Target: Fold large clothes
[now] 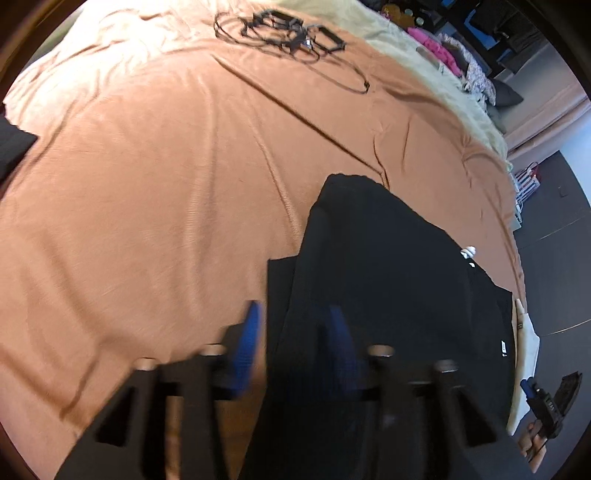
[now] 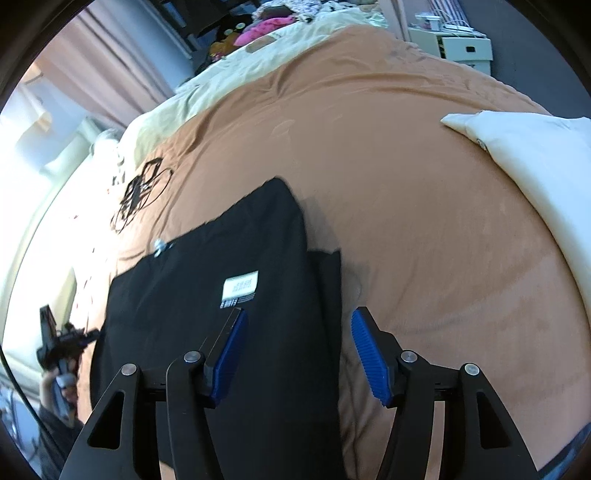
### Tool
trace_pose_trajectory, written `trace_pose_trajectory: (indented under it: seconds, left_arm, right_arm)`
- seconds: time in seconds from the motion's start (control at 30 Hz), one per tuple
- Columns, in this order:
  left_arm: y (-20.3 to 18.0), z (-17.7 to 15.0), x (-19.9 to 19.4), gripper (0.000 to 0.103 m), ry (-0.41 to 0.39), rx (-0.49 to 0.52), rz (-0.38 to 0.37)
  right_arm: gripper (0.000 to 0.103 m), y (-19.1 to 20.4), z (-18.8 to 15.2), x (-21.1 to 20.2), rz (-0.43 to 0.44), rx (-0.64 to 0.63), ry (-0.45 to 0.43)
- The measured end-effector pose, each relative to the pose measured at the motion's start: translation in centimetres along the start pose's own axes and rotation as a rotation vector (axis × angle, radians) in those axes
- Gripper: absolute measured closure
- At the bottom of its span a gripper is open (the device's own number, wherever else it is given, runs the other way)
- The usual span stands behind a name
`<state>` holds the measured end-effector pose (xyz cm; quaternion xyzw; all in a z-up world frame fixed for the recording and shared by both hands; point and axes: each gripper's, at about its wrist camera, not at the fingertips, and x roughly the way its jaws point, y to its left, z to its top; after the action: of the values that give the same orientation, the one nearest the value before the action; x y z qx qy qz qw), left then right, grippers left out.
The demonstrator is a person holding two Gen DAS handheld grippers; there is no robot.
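Your left gripper [image 1: 295, 325] and right gripper [image 2: 299, 328] both hover with fingers released over the folded black garment [image 2: 229, 258] on the bed [image 2: 424, 221]

Around the black garment [image 2: 229, 295] the orange bedspread [image 2: 424, 240] lies bare to its right and beyond its far edge, open for a gripper to pass. Farther right of the garment a cream pillow [image 2: 535, 162] blocks the way. Beyond the garment, well apart, lies a tangle of black cables [image 1: 291, 33].
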<state>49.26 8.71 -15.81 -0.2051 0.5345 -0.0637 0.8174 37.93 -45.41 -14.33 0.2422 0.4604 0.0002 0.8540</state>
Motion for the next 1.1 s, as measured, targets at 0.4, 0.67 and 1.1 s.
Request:
trace_pose_trajectory:
  seconds: [0.4, 0.67, 1.1]
  left_arm:
    - [2.9, -7.2, -2.7, 0.039, 0.028, -0.005, -0.009]
    - [4.3, -11.7, -2.7, 0.047, 0.077, 0.003, 0.009]
    - [6.7, -13.7, -4.6, 0.047, 0.060, -0.148, -0.210]
  right_arm:
    - [0.044, -1.9, -6.8, 0.3, -0.057, 0.009, 0.092]
    - [0.044, -4.2, -10.4, -0.2, -0.095, 0.073, 0.122]
    - [0.044, 1.4, -10.3, -5.8, -0.113, -0.028, 0.030]
